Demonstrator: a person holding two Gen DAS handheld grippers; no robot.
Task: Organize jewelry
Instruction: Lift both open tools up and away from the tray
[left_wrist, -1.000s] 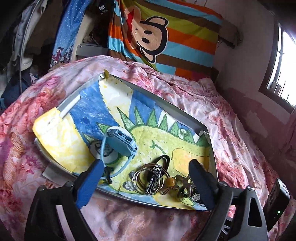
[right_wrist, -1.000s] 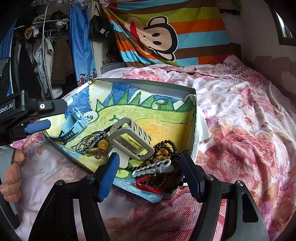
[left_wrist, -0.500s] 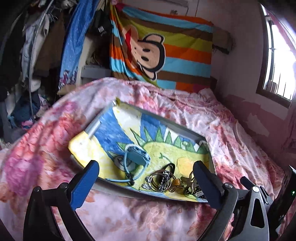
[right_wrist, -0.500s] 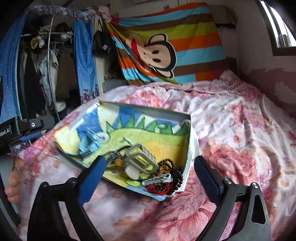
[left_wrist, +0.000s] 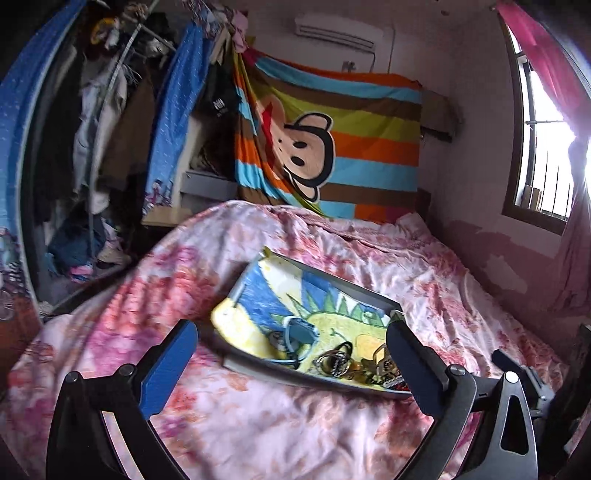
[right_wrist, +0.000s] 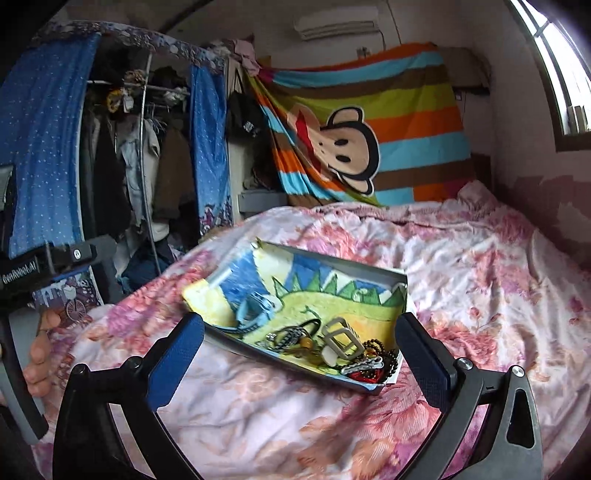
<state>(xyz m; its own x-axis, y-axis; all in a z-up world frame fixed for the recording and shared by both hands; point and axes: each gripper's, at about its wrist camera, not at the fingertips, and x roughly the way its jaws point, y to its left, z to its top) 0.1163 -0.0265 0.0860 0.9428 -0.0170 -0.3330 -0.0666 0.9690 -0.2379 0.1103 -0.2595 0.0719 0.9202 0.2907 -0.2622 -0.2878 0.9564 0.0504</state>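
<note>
Hovering over the bed (left_wrist: 258, 424), both grippers empty, fingers spread wide on each.

Left gripper (left_wrist: 291, 369): sits low and back from the tray (left_wrist: 258, 363); nothing between the fingers. The tray lies ahead on the floral bedspread, long axis running from near right to far left in this view. The jewelry pile is at the tray's near right end, so it lies ahead and to the right of this gripper's centreline, close to its right finger (left_wrist: 413, 369). The blue watch (left_wrist: 299, 334) sits just left of the pile, nearer mid-tray.

Right gripper (right_wrist: 299, 360): also back from the tray, level with the bed, fingers wide apart and holding nothing. From here the metal rings (right_wrist: 288, 338), the grey clip (right_wrist: 341, 341), the dark bead bracelet (right_wrist: 380, 350) and a red piece (right_wrist: 364, 374) lie straight ahead, bunched in the near corner between the fingers. All of them touch or overlap.

Judgement: the right gripper is better lined up on the pile; the left suits the watch. The far left part of the tray is bare liner, likely the spot to spread items into. Tangling is the main risk.
</note>
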